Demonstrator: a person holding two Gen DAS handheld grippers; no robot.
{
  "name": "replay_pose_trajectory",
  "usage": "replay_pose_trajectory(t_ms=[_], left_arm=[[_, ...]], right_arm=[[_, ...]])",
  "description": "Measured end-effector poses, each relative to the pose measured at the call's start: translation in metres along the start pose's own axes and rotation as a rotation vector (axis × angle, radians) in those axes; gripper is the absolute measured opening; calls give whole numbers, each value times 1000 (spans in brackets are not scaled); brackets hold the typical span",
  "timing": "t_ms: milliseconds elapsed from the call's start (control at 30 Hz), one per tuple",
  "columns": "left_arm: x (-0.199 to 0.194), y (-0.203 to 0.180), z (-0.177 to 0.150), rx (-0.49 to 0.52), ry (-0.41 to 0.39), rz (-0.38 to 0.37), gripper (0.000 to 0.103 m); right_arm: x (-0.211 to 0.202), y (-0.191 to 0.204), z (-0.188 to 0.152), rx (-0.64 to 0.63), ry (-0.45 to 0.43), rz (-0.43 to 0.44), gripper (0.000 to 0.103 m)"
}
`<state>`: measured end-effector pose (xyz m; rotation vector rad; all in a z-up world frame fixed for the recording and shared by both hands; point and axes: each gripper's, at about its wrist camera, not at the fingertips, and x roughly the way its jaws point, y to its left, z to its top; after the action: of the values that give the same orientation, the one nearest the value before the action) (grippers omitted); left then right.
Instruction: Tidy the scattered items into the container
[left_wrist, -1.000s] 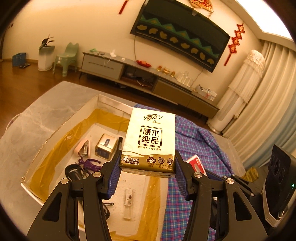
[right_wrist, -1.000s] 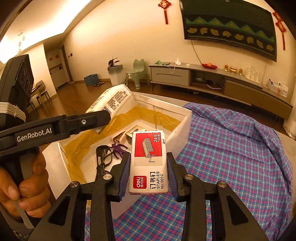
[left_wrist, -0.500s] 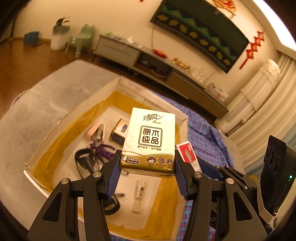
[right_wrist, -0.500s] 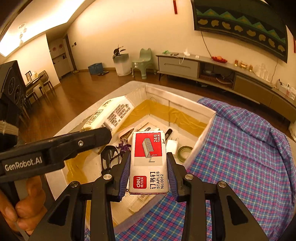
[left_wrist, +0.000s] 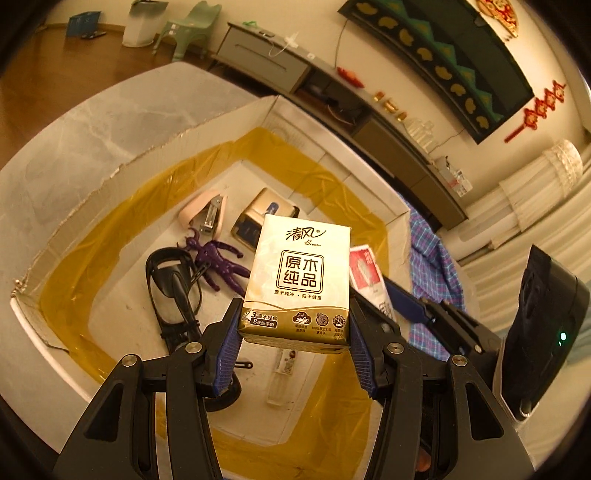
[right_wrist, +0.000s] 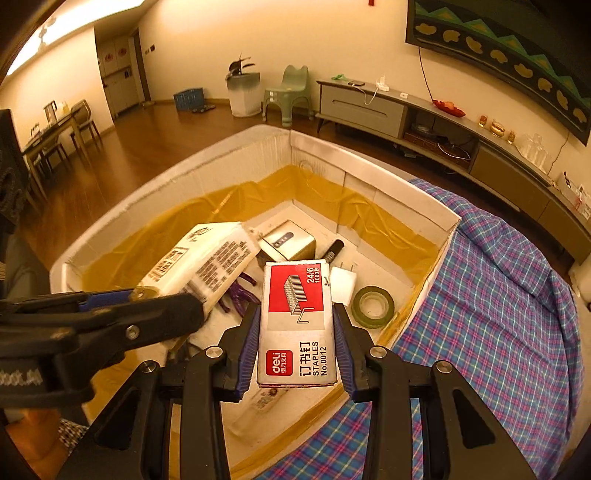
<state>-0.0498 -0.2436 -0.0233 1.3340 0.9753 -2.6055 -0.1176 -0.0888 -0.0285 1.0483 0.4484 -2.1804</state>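
Now I had both grippers over the open cardboard box (right_wrist: 373, 162), tape-lined along its inner walls. My left gripper (left_wrist: 293, 345) clamped a pack of tissues (left_wrist: 297, 280) by its lower end, its pads pressing both sides, above the middle of the box floor. My right gripper (right_wrist: 295, 349) gripped a box of staples (right_wrist: 297, 321) upright over the near right corner of the box, just inside the wall that met the plaid cloth (right_wrist: 498, 314).

Below lay a stapler (left_wrist: 207, 218), a purple figure (left_wrist: 221, 264), black glasses (left_wrist: 173, 291), a metallic tin (right_wrist: 290, 243), a white charger (right_wrist: 343, 286) and a roll of tape (right_wrist: 373, 306). Bare floor showed at the near end of the box and beside the charger.

Compared with a second earlier, both packs hung lower and further inside the rim, and the left gripper's view had rolled; the grips were unchanged.
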Motion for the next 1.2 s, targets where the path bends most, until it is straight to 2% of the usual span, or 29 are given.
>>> replay_pose_trajectory(t_ms=[133,200,233,500,667,800,967,1000,1067,1133,1200], left_arm=[[7,1,0,6,21,37,56],[7,2,0,13,19,57,56],[7,2,0,12,22,55,56],[1,2,1,28,7,65,56],[-8,-3,1,62,-24,98,57],[-22,-11,-2,122,-76,153,57],[-46,-16,-6,156,-163,168,57],[-52,-17,-7,159,-189,180,58],[-63,-18,-9,159,-234,179,67],[-76,-18,-12,158,-281,165,68],[-85,-21,-15,176,-316,183,68]], right_arm=[[4,-2,4,-26,-1,-19,41],[5,-3,5,-24,1,-19,54],[4,-4,5,-22,-1,-21,56],[-3,-2,0,-33,-7,-19,57],[-10,3,-2,-54,-4,-31,58],[-22,13,-8,-104,-17,-60,58],[-46,31,-20,-183,-47,-109,63],[-51,35,-24,-201,-54,-119,63],[-62,45,-31,-239,-69,-131,64],[-71,54,-38,-271,-80,-138,65],[-80,65,-47,-302,-90,-141,65]])
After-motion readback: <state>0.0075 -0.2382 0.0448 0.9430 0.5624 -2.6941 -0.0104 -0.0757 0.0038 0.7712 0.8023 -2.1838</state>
